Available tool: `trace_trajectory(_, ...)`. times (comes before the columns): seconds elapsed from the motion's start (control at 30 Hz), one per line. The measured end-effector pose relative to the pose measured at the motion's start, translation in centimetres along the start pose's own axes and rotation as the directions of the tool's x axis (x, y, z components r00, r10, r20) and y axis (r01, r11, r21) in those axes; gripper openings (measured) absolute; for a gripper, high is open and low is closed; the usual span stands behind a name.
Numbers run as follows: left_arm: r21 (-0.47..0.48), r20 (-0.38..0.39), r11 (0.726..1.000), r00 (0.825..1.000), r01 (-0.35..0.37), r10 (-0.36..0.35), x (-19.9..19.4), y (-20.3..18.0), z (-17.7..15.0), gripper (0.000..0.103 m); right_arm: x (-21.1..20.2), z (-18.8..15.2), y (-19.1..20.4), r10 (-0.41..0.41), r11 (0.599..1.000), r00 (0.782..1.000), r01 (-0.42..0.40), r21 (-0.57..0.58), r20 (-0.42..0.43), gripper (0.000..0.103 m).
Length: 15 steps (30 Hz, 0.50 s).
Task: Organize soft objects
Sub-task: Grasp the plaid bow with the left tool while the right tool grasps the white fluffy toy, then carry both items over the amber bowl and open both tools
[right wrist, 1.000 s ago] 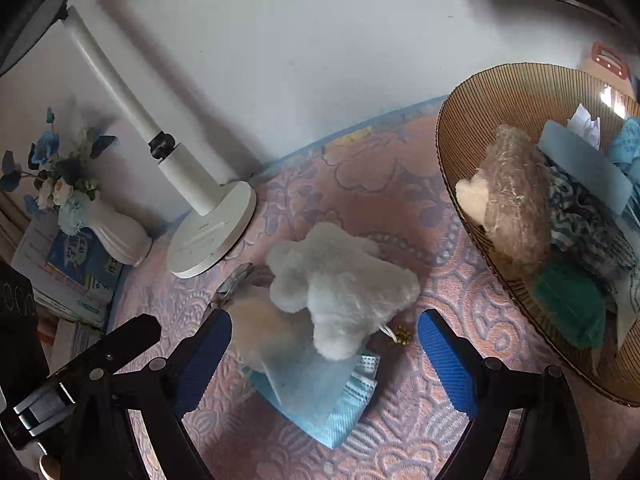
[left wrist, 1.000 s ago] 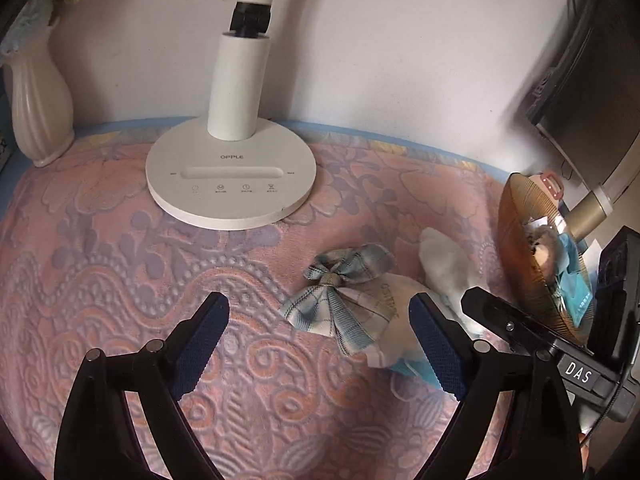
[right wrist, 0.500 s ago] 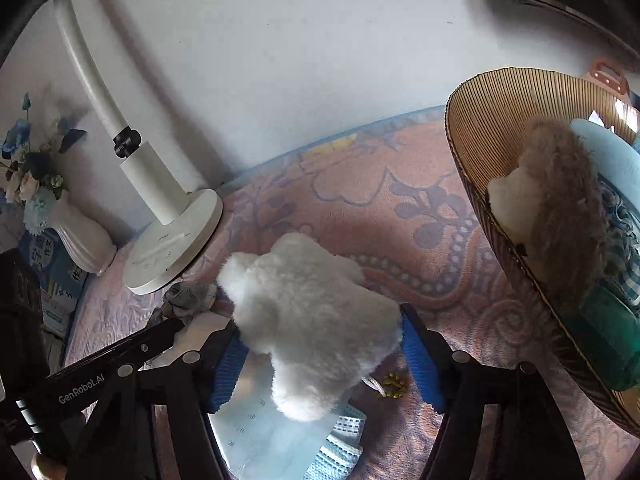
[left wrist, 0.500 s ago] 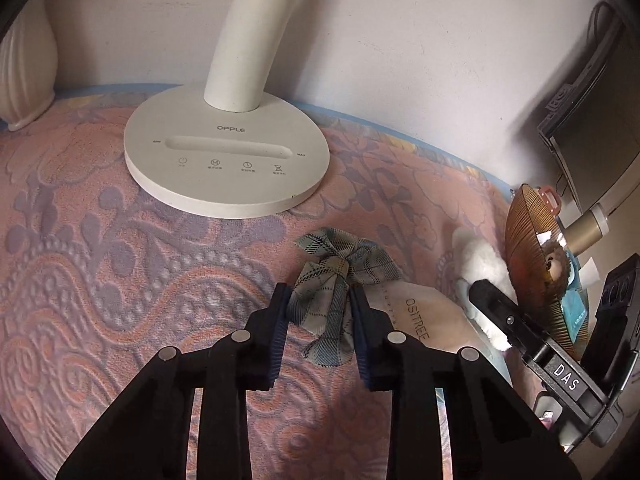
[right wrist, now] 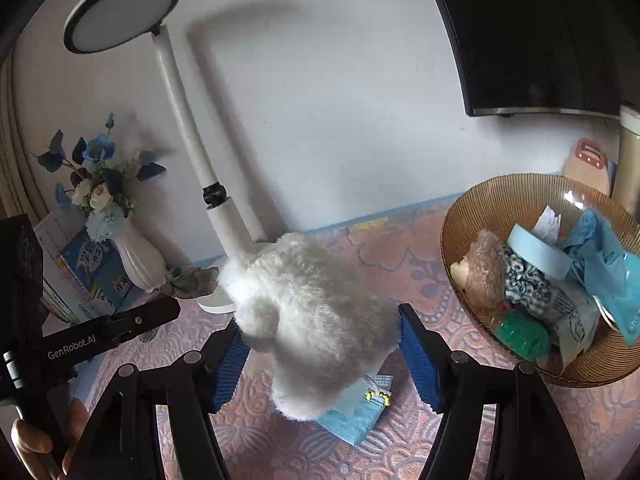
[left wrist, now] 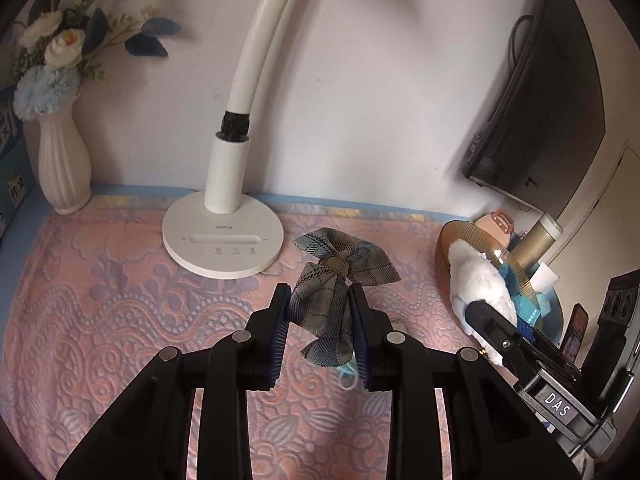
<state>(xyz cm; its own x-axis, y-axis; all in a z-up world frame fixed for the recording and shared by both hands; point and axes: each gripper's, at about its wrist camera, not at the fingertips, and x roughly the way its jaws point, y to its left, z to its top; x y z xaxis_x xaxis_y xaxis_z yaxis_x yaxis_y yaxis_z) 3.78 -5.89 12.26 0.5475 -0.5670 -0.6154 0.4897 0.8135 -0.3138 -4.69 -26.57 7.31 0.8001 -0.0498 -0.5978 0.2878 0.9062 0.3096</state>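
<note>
At the bottom centre of your left wrist view, the left gripper [left wrist: 320, 320] is closed tight on the plaid bow [left wrist: 340, 280], pinching its lower tails while the knot and loops fan out above the fingertips, off the pink cloth [left wrist: 100, 320]. In the right wrist view, the right gripper [right wrist: 320, 344] is about half closed around the white plush toy [right wrist: 312, 320], its blue pads [right wrist: 418, 360] pressing the fur on both sides. Below it a blue face mask [right wrist: 352, 416] lies on the cloth. The amber bowl [right wrist: 500, 200], already holding other soft things, sits at the right edge of both views, beyond the toy. It lies nearer your right gripper, so I'd expect the toy to go first. The lamp base [left wrist: 224, 240] stands farther back.
</note>
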Motion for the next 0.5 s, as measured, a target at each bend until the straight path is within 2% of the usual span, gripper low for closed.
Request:
trace_trajectory(0.17,0.042,0.05,0.999,0.999,0.021,-0.023,-2.0,-3.7,0.9,0.025,-4.8,1.8,-0.8,0.014,0.999,0.997,-0.017,0.03,0.074,0.069)
trace_trajectory(0.3,0.059,0.089,0.995,0.993,0.075,-0.08,-2.6,-6.7,1.4,0.026,-7.9,3.2,-2.1,-0.006,0.999,0.991,0.0,0.046,0.132,0.069)
trace_trajectory(0.4,0.069,0.085,0.99,0.988,0.126,-0.132,-1.5,-9.4,1.4,0.026,-9.8,3.8,-3.8,-0.05,0.998,0.986,0.042,0.05,0.161,0.07)
trace_trajectory(0.5,0.102,0.042,0.983,0.986,0.155,-0.16,1.2,-12.7,1.4,0.026,-10.7,4.3,-6.3,-0.108,0.992,0.979,0.097,0.076,0.17,0.07)
